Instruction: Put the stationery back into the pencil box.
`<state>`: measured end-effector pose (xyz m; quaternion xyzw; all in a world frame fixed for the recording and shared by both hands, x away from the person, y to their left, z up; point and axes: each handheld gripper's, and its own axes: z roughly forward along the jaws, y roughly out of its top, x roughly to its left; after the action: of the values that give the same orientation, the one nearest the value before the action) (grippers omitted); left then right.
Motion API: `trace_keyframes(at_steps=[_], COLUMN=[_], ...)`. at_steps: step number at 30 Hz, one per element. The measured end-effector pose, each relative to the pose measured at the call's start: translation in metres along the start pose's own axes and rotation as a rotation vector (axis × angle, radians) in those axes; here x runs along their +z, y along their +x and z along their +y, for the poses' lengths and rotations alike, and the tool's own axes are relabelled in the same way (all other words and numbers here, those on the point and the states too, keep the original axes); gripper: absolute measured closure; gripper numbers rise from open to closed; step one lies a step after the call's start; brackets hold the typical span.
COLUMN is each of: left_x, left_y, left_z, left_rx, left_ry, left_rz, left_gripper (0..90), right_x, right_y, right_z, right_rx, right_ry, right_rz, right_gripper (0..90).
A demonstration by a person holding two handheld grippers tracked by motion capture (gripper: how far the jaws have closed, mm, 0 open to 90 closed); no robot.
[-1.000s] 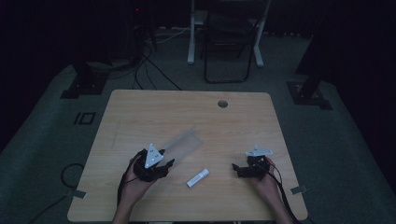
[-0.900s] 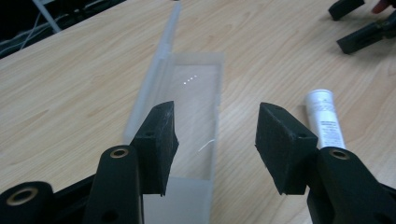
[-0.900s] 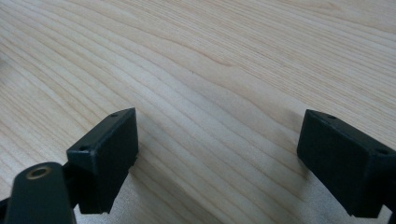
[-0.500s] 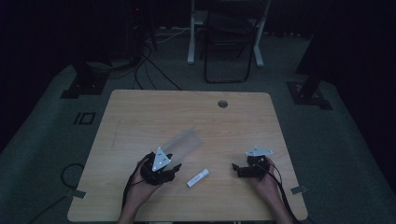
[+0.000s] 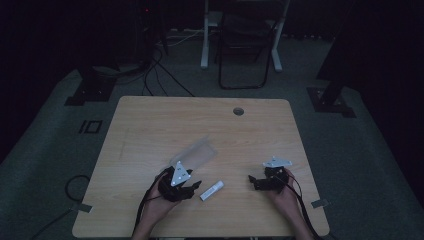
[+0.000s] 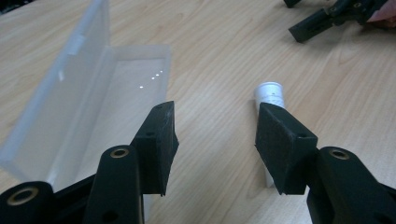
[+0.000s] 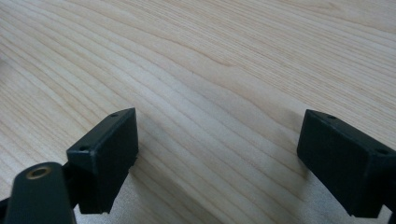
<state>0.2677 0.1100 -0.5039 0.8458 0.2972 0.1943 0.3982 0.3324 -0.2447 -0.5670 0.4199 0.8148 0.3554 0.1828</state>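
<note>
While both grippers rest on the table (image 5: 150, 125) with jaws spread and empty, the left gripper (image 6: 215, 135) sits between the open clear box (image 6: 93, 102) and the white tube (image 6: 271, 95), the right gripper (image 5: 256, 182) beyond the tube.

Beyond our wooden surface (image 5: 150, 125) we see a folding chair (image 5: 243, 45) and black cables (image 5: 155, 70) on the dim floor (image 5: 360, 150).

open box (image 5: 197, 154) left of tube (image 5: 211, 190) on table (image 5: 150, 125); chair (image 5: 245, 45) behind
</note>
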Motion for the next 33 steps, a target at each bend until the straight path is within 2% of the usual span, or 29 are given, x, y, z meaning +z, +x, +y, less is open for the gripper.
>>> trace_keyframes(at_steps=[33], left_x=[0.029], left_y=[-0.024], left_z=[-0.007], left_rx=[0.029], left_ry=[0.083], left_rz=[-0.091], left_gripper=[49.9], right_x=[0.000], right_y=[0.000], right_z=[0.000], right_rx=[0.000], right_ry=[0.000], right_rz=[0.000], right_gripper=[12.6])
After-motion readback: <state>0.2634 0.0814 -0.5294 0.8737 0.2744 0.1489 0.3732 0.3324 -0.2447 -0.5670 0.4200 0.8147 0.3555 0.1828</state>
